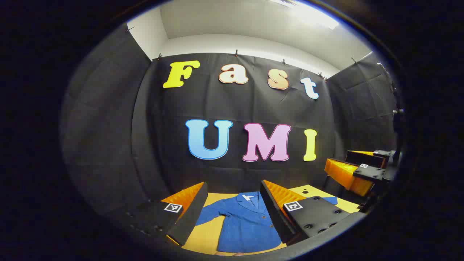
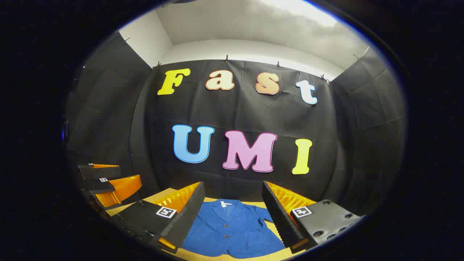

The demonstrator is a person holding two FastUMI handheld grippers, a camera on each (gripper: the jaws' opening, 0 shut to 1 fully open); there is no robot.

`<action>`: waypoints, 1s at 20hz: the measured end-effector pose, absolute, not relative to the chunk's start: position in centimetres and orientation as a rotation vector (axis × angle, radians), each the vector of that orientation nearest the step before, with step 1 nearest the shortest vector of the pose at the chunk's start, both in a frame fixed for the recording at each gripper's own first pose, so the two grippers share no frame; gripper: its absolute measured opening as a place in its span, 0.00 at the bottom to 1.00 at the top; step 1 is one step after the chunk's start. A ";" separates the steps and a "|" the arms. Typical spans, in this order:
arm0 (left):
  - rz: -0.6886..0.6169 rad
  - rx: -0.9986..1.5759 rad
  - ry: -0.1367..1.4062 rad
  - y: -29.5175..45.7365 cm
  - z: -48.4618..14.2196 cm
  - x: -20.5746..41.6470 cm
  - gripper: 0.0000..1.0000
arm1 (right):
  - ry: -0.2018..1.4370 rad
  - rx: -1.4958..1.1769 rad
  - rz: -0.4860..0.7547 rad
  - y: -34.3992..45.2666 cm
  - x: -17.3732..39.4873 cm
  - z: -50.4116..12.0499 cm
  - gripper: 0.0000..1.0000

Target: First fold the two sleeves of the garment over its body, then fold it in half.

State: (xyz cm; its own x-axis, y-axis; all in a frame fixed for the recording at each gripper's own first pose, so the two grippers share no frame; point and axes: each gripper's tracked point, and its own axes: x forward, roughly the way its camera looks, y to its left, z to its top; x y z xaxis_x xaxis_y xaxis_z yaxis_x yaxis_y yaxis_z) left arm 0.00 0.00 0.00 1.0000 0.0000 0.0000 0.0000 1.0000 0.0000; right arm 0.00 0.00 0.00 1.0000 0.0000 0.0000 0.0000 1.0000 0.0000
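In the left gripper view, the left claw (image 1: 233,206) is hovering wide open and holding nothing at the bottom of the frame; between its fingers the blue jacket (image 1: 246,224) is lying flat on the yellow tabletop (image 1: 204,237), sleeves spread. The right claw (image 1: 357,170) is sitting at the right edge. In the right gripper view, the right claw (image 2: 232,210) is also gaping empty over the jacket at bottom centre. The cloth is looking soft and limp; a cuff seems the best hold. No containers are showing

A blue buttoned jacket (image 1: 246,224) (image 2: 232,232) is lying flat and unfolded on the yellow desk (image 1: 206,235), collar farthest away, at the frame's bottom centre.
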 end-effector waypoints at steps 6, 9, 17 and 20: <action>-0.012 -0.008 0.020 0.3 -1.0 0.7 0.83 | 0.047 -0.012 -0.021 -0.4 0.0 -1.8 0.96; -0.019 -0.021 0.033 0.8 -1.5 0.8 0.84 | 0.088 0.008 -0.032 -0.5 0.3 -2.9 0.96; -0.024 -0.006 0.040 2.9 -1.8 1.0 0.84 | 0.065 0.012 -0.046 0.0 0.1 -1.5 0.96; -0.037 -0.015 0.044 2.8 -2.0 0.9 0.84 | 0.054 -0.006 -0.048 0.1 0.1 -0.8 0.96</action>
